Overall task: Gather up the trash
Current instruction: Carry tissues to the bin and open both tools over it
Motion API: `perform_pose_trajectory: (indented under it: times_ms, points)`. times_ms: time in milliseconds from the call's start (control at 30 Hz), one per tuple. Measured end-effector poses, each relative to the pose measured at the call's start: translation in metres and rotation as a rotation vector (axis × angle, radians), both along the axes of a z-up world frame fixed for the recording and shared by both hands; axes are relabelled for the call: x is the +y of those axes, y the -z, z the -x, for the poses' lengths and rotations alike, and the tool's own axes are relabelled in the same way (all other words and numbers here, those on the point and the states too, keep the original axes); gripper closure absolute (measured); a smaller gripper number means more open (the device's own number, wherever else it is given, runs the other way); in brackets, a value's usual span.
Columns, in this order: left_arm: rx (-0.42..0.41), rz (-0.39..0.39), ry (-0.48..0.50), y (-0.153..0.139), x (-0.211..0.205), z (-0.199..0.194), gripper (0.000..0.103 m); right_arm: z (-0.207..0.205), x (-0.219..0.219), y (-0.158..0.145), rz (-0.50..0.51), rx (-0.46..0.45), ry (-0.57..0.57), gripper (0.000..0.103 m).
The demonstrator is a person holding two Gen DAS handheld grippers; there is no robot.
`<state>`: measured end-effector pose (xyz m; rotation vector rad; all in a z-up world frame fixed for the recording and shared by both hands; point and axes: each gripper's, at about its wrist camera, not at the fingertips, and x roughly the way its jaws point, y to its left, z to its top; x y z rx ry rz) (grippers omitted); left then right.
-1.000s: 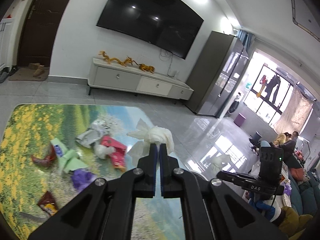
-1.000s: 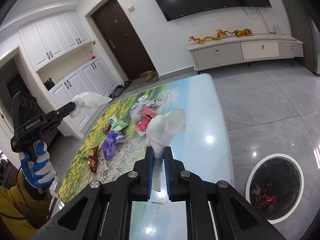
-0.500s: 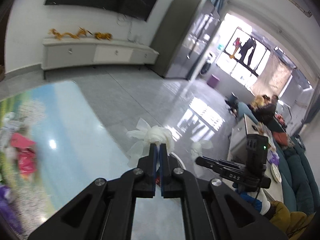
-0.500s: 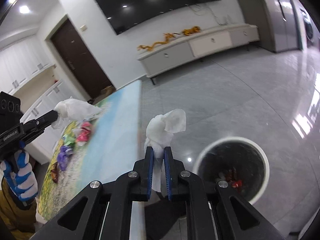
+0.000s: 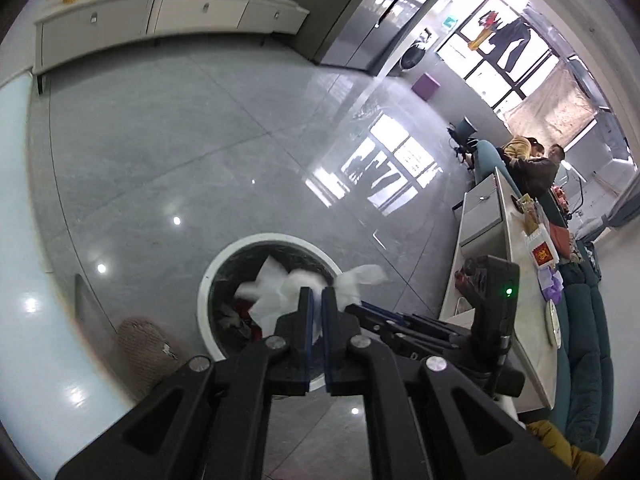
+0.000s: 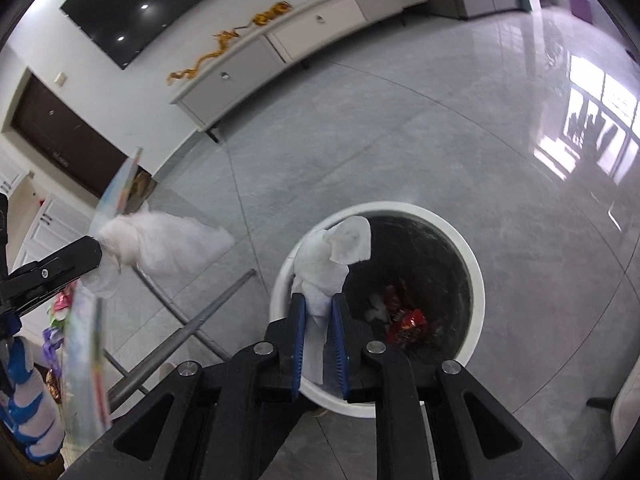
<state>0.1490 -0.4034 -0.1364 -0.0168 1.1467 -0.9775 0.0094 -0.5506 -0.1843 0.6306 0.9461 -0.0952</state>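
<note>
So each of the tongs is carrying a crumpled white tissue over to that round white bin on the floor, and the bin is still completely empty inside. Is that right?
Not quite: the bin is not empty. The right wrist view shows red wrappers and a white scrap lying at its bottom. The rest holds: the left tongs and the right tongs each have a crumpled white tissue between their fingers above the bin, though the right jaws are opening.

Two crumpled white tissues (image 6: 334,258) (image 5: 276,294) hang above the round white bin (image 6: 478,280) – each pinched from below. Red wrappers (image 6: 408,322) lie on its dark bottom.
</note>
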Motion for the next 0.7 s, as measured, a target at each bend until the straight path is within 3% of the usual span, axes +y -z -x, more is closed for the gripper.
perform_pose_trajectory:
  times_ms: [133, 233, 333, 500, 567, 600, 633, 700]
  points:
    - [0.076, -0.02, -0.002, 0.025, -0.02, -0.007, 0.099, -0.004, -0.014, 0.022, -0.033, 0.037, 0.036, 0.069]
    - [0.093, -0.014, -0.014, 0.029, -0.02, -0.008, 0.099, -0.002, -0.021, 0.027, -0.04, 0.051, 0.051, 0.048]
    - [0.069, -0.008, -0.045, 0.024, -0.01, -0.006, 0.098, 0.002, -0.021, 0.019, -0.047, 0.03, 0.067, 0.045]
    - [-0.047, 0.018, -0.129, -0.005, 0.02, 0.006, 0.096, 0.013, -0.017, -0.023, 0.027, -0.063, 0.115, 0.02]
    - [-0.112, 0.024, -0.175, -0.02, 0.039, 0.012, 0.081, 0.021, -0.01, -0.044, 0.061, -0.11, 0.137, 0.007]
    - [-0.146, 0.023, -0.207, -0.028, 0.049, 0.016, 0.056, 0.022, -0.005, -0.056, 0.08, -0.133, 0.14, 0.005]
    - [-0.187, 0.028, -0.255, -0.036, 0.066, 0.022, 0.039, 0.024, 0.002, -0.068, 0.099, -0.159, 0.133, 0.003]
    - [-0.231, 0.033, -0.31, -0.048, 0.091, 0.03, 0.038, 0.023, 0.018, -0.087, 0.125, -0.205, 0.115, 0.0]
